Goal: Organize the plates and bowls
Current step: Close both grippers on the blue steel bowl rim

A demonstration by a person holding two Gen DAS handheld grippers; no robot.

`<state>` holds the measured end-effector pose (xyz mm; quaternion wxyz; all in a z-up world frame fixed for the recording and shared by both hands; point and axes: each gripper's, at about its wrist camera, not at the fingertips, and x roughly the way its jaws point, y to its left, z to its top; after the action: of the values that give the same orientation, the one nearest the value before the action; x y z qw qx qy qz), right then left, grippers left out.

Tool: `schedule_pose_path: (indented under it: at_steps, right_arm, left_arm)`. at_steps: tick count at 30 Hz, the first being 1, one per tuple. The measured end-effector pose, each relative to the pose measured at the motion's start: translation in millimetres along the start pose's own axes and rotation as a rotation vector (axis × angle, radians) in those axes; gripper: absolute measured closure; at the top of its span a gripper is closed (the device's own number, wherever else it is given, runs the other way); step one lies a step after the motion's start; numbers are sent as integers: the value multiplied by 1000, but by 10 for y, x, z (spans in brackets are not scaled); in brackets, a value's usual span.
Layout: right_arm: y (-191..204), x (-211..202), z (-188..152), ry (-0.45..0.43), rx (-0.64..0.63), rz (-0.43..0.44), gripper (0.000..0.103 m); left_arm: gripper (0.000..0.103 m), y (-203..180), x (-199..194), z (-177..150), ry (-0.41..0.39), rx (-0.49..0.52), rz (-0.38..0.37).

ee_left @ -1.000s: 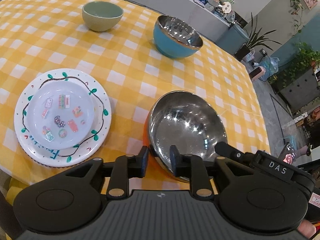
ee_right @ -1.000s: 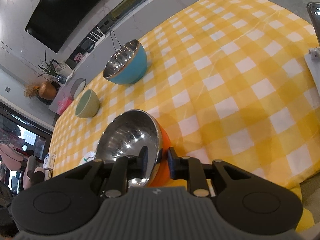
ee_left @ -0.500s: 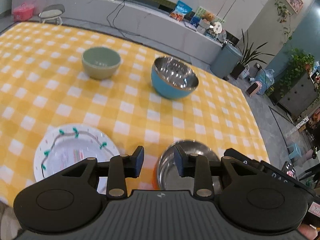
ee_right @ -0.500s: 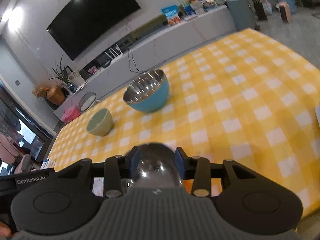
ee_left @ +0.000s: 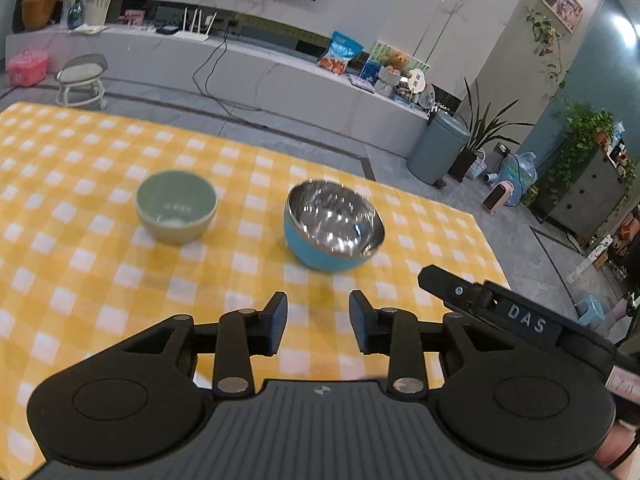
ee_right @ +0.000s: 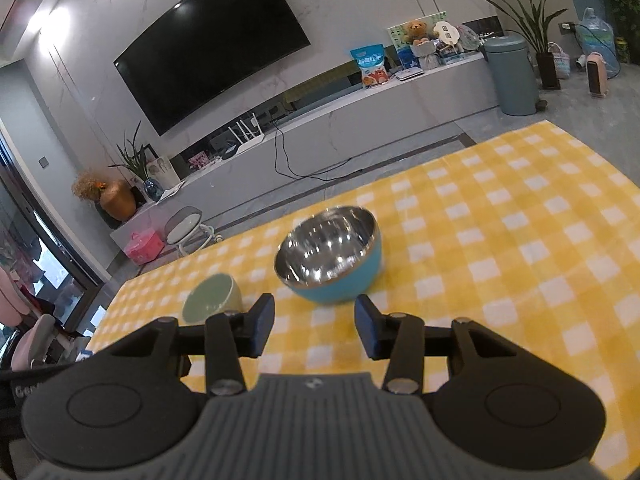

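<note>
- The left gripper (ee_left: 318, 322) is up over the surface (ee_left: 80, 264). Its jaws have just been opening, and nothing is between them.
- The right gripper (ee_right: 315, 326) is partly open too, just opened more, and it is empty.
- The blue bowl (ee_left: 332, 226) sits ahead of both grippers, not touching them.
- The green bowl (ee_left: 176, 206) sits to its left, apart from it.

Home living room. Wall-mounted television (ee_right: 212, 44) on a marble-look wall at 11 o'clock; long low media console (ee_right: 360, 100) below it with router, snack bags, teddy bear (ee_right: 418, 32). Potted plants (ee_left: 484, 128) and pedal bin (ee_left: 438, 148) at 2 o'clock. Yellow checked tablecloth (ee_left: 100, 280) over the table at 6 o'clock; small stool (ee_left: 82, 80) at 10 o'clock.
</note>
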<state>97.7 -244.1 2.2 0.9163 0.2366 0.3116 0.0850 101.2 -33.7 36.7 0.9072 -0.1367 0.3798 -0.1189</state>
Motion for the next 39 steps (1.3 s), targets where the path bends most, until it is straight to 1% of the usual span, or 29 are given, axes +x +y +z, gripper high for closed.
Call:
schedule_pose_path:
  at_steps: [6,11,14,17,21,24,28,29,30,33,39]
  right_arm:
    - [8,289,197,-10,-28,-20,55]
    - [-86,593,349,16,-34,-65,55]
    - [-128,748,414,31,-38,-90,55]
    - [-186,896,441,46,-27,-101,55]
    - [-274,1095,433,90,-16,-114,55]
    - [-369,1208,426,125,30,-108,54]
    - [-443,1298,397,147,40,-126,54]
    - [-456,1316,389,153,46,-129,54]
    - [-469,1330,382,158,53,-125,54]
    - [-498,1361,373,163,72,-108,54]
    - [-520,1391,355,167,79,-103,55]
  left_arm:
    - [60,56,249,166,-9,1,7]
    - [59,155,528,300,-15,-35,-8]
    - [59,167,707,364,-12,-37,-8]
    - [56,138,902,392,-13,-34,-4]
    - [56,80,1129,435,-20,-9,29]
    - [55,50,1276,468,-15,5,45]
    - [55,54,1431,481,-5,15,103]
    - [56,50,1465,483,-3,19,123]
    - [62,43,1488,483,1,24,132]
    - [73,11,1536,478,21,33,130]
    - [92,-84,1527,434,-5,106,168]
